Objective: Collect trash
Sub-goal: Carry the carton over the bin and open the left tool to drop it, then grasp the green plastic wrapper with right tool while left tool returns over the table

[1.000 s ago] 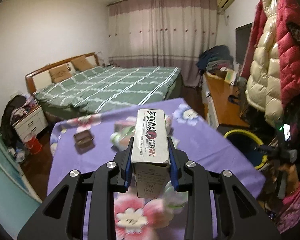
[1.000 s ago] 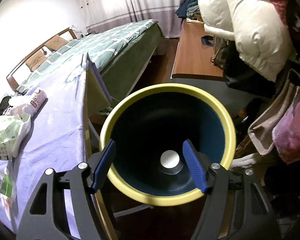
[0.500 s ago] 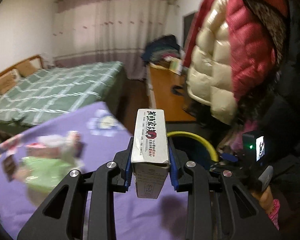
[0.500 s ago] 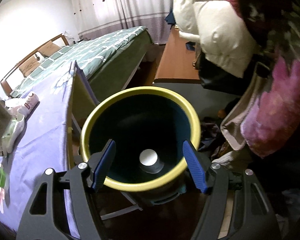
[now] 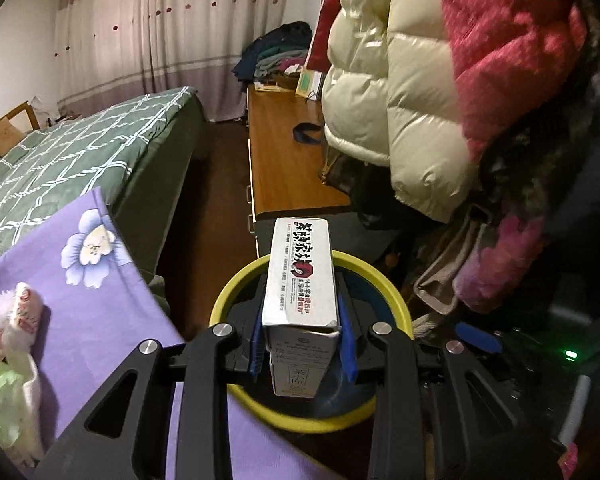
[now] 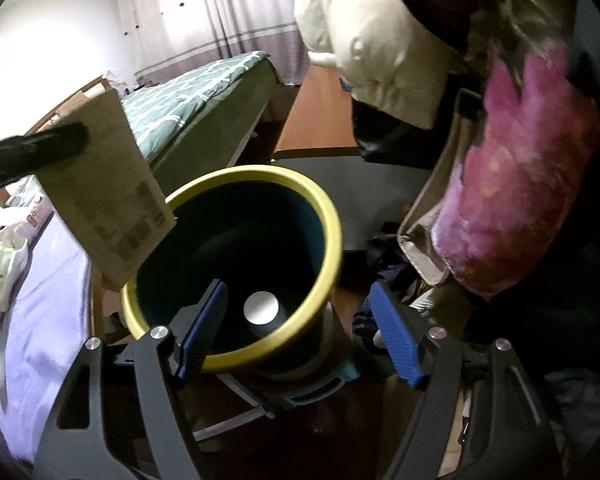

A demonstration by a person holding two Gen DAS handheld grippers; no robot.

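My left gripper (image 5: 302,344) is shut on a tall white cardboard box (image 5: 300,280) with black and red print. It holds the box over the mouth of a dark bin with a yellow rim (image 5: 296,424). In the right wrist view the same box (image 6: 108,200) hangs tilted over the left edge of the bin's rim (image 6: 260,172), with a blurred black finger (image 6: 28,152) of the left gripper on it. A white round thing (image 6: 261,309) lies at the bin's bottom. My right gripper (image 6: 298,288) hovers above the bin's near rim, its jaws opening, gripping nothing.
A table under a purple flowered cloth (image 5: 92,320) stands left of the bin, with a crumpled white wrapper (image 5: 16,320) and a green bag (image 5: 0,392) on it. Puffy coats (image 5: 400,100) hang close on the right. A green bed (image 5: 80,152) and a wooden desk (image 5: 284,160) lie beyond.
The left gripper has swung right with the box, from over the purple table to over the bin, and the box has entered the right wrist view. The right jaws stand slightly wider.
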